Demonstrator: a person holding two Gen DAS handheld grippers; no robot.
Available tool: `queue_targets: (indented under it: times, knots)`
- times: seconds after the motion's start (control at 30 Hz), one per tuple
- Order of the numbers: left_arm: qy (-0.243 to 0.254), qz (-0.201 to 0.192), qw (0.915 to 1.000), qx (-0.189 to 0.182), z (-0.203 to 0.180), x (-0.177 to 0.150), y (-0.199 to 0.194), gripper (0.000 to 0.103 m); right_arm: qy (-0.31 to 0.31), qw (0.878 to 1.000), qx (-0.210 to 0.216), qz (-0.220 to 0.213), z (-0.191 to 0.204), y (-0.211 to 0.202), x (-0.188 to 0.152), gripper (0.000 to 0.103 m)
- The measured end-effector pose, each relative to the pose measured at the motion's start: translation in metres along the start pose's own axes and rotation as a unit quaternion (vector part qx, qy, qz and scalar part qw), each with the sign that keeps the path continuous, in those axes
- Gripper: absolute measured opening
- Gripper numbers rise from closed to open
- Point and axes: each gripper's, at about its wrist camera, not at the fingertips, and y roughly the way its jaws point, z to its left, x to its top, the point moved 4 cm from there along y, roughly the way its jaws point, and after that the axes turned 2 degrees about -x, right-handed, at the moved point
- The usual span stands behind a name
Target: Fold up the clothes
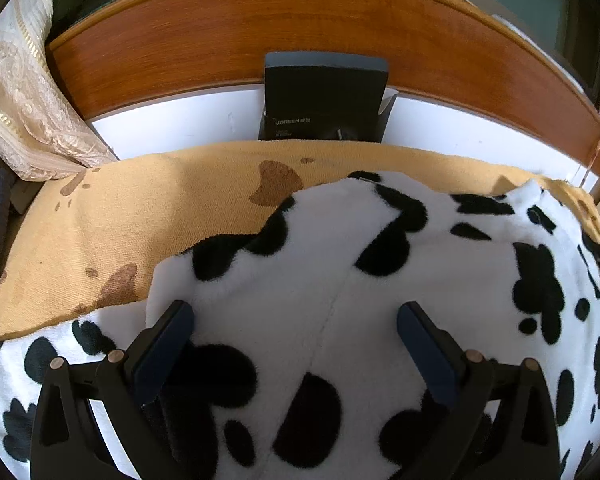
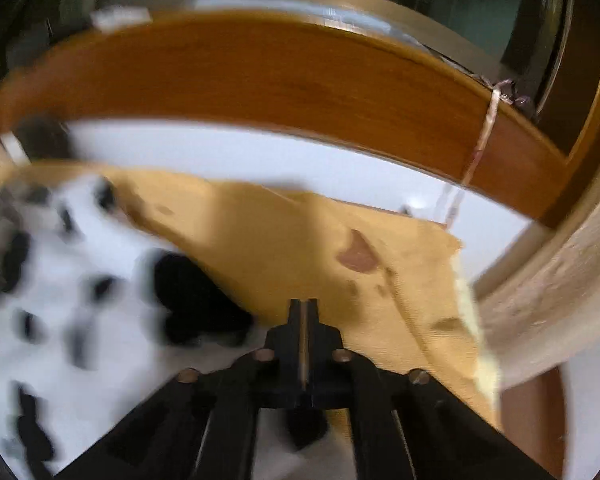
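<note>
Cow-print garment (image 1: 340,280) spread on bed over yellow blanket (image 1: 140,208). Left gripper (image 1: 294,320) jaws wide, empty, above garment middle. Right gripper (image 2: 304,312) jaws closed at garment's right edge; hold on fabric unclear.

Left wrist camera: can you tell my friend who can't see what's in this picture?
An open left gripper hovers over a fluffy black-and-white cow-print garment lying on a tan cloth. Behind them, a dark UGREEN box leans against a wooden board.

A fluffy white garment with black cow spots (image 1: 340,288) lies spread across the lower frame, overlapping a tan spotted cloth (image 1: 140,216).
</note>
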Motion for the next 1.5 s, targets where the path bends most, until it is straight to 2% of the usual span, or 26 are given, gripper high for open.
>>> queue_targets:
  times: [0.07, 0.23, 0.3, 0.37, 0.4, 0.43, 0.5, 0.53, 0.57, 0.6, 0.73, 0.83, 0.93, 1.03, 1.13, 1.2, 1.27, 1.37, 1.5]
  knots:
    - [0.005, 0.003, 1.0000, 0.004, -0.002, 0.000, 0.001, 0.102, 0.019, 0.998, 0.048, 0.034, -0.006, 0.014, -0.004, 0.001]
    - [0.002, 0.003, 1.0000, -0.005, -0.003, 0.001, -0.003, 0.102, 0.125, 0.989, 0.078, -0.004, -0.032, -0.016, 0.014, 0.001]
    - [-0.001, -0.005, 0.9998, -0.021, -0.008, 0.002, -0.011, 0.102, 0.117, 0.986, 0.115, -0.017, -0.017, -0.027, 0.028, 0.002]
    - [0.019, -0.008, 0.9994, -0.029, -0.019, 0.001, -0.014, 0.102, 0.096, 0.983, 0.158, -0.017, 0.009, -0.030, 0.036, 0.003]
    - [0.035, -0.006, 0.9992, -0.019, -0.023, -0.001, -0.011, 0.102, 0.083, 0.979, 0.183, -0.012, 0.026, -0.032, 0.038, 0.005]
    - [0.050, -0.001, 0.9987, -0.003, -0.026, -0.003, -0.007, 0.102, 0.070, 0.975, 0.209, -0.006, 0.042, -0.034, 0.039, 0.010]
    - [0.038, 0.010, 0.9991, -0.017, -0.022, -0.004, -0.002, 0.103, 0.043, 0.967, 0.249, 0.023, 0.076, -0.023, 0.036, 0.024]
    - [0.023, 0.012, 0.9993, -0.027, -0.016, -0.003, -0.001, 0.103, 0.023, 0.964, 0.263, 0.038, 0.097, -0.020, 0.031, 0.042]
    - [0.019, 0.011, 0.9993, -0.032, -0.015, -0.003, -0.002, 0.103, 0.010, 0.963, 0.264, 0.043, 0.107, -0.019, 0.028, 0.069]
    - [0.014, 0.010, 0.9992, -0.037, -0.013, -0.003, -0.002, 0.103, -0.007, 0.967, 0.252, 0.035, 0.114, -0.020, 0.023, 0.076]
    - [0.025, 0.013, 0.9993, -0.025, -0.018, -0.005, -0.002, 0.103, -0.034, 0.982, 0.186, 0.020, 0.112, -0.020, 0.010, 0.077]
    - [0.021, 0.011, 0.9993, -0.030, -0.017, -0.005, -0.003, 0.103, -0.026, 0.990, 0.139, 0.012, 0.081, -0.009, 0.007, 0.077]
    - [0.024, 0.012, 0.9993, -0.025, -0.017, -0.007, -0.004, 0.103, -0.001, 0.985, 0.172, 0.000, 0.048, 0.001, 0.001, 0.079]
    - [0.026, 0.012, 0.9994, -0.021, -0.018, -0.008, -0.005, 0.103, -0.017, 0.990, 0.139, -0.001, 0.048, -0.001, 0.000, 0.080]
    - [0.027, 0.013, 0.9994, -0.018, -0.019, -0.007, -0.003, 0.103, -0.014, 0.991, 0.132, 0.004, 0.049, -0.013, -0.004, 0.080]
    - [0.028, 0.013, 0.9994, -0.016, -0.020, -0.006, -0.002, 0.103, 0.017, 0.990, 0.140, -0.003, 0.036, -0.037, -0.009, 0.080]
    - [0.029, 0.013, 0.9994, -0.014, -0.020, -0.007, -0.002, 0.103, 0.043, 0.986, 0.158, -0.037, 0.018, -0.079, -0.022, 0.080]
    - [0.031, 0.013, 0.9994, -0.011, -0.020, -0.006, -0.002, 0.103, 0.077, 0.980, 0.162, -0.082, -0.019, -0.142, -0.056, 0.080]
    - [0.029, 0.016, 0.9994, -0.012, -0.020, -0.006, -0.003, 0.103, 0.158, 0.974, 0.130, -0.093, -0.090, -0.201, -0.135, 0.080]
